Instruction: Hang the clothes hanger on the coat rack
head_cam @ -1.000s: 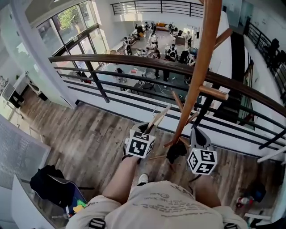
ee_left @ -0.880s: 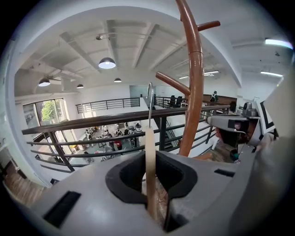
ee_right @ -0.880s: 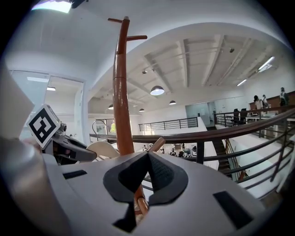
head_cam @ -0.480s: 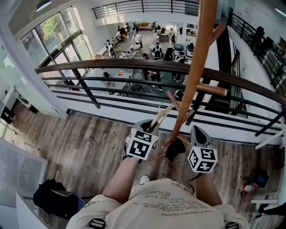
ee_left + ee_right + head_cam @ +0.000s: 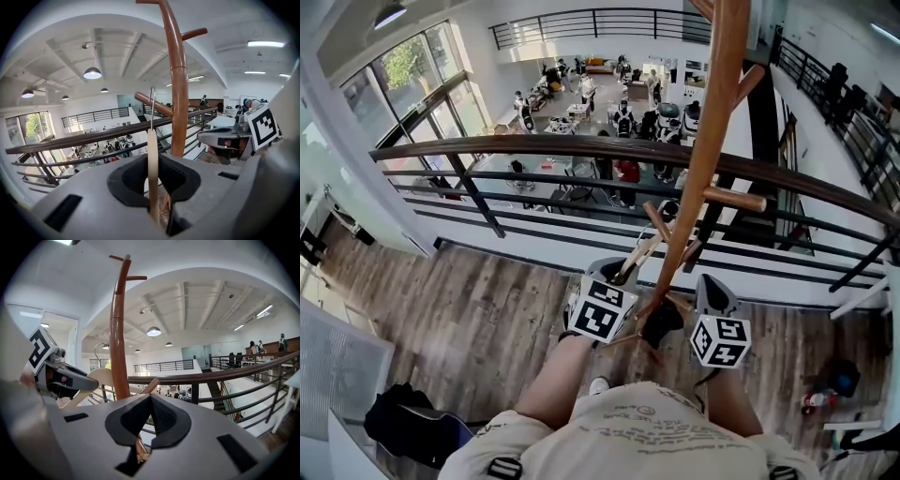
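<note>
The step in hand was the approach: the clothes hanger (image 5: pixel 153 159) was held up beside the coat rack (image 5: pixel 178 93) but not yet hung. The left gripper (image 5: pixel 152 187) had its jaws closed on the hanger's pale wooden body, seen edge-on, with the metal hook (image 5: pixel 151 101) standing upright above it. The hook passed in front of a lower peg (image 5: pixel 143 99) in the left gripper view, and whether it touched could not be told from there.

The right gripper (image 5: pixel 140 437) was clamped on a slim wooden piece with a rounded end, probably the same hanger's lower part, though that view was too tight to be sure.

In the head view both grippers sat close to the pole, in front of the railing (image 5: pixel 534 148).

The next move likely called for raising the hook over a peg, settling it, then releasing both grips.
</note>
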`<state>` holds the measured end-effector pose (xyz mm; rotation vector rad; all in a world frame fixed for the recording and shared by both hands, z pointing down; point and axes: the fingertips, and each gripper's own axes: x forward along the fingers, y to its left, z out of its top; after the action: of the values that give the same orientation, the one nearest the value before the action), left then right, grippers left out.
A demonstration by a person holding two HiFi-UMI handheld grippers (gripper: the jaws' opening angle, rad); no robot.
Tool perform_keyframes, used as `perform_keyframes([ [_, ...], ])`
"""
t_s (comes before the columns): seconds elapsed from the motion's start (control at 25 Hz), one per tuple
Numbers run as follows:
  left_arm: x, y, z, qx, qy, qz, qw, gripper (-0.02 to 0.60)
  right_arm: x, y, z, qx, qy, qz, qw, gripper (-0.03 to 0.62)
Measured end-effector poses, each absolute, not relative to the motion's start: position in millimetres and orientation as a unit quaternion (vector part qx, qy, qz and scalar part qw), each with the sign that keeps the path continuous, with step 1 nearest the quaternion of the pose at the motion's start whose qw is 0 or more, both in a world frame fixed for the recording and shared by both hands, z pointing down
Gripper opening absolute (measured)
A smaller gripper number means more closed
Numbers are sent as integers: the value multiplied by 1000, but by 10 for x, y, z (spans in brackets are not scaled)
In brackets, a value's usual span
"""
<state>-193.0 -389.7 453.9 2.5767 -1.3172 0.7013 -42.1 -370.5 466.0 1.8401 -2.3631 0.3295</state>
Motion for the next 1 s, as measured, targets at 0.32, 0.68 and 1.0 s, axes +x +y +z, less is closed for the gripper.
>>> perform_keyframes([
  [0.32,-1739,-3907,4507,872,-425,236,65,57,-346,-3683,4636,612,-781,110,63,2],
  [0.68,-1585,-3962,4617,877,-410,245,62,57,-230,-3704,4670,620,-774,114,62,2],
  [1.0,-1592,-3979,4684,883,-392,248,77,58,-273,-3736,4743,621,-772,121,65,2],
])
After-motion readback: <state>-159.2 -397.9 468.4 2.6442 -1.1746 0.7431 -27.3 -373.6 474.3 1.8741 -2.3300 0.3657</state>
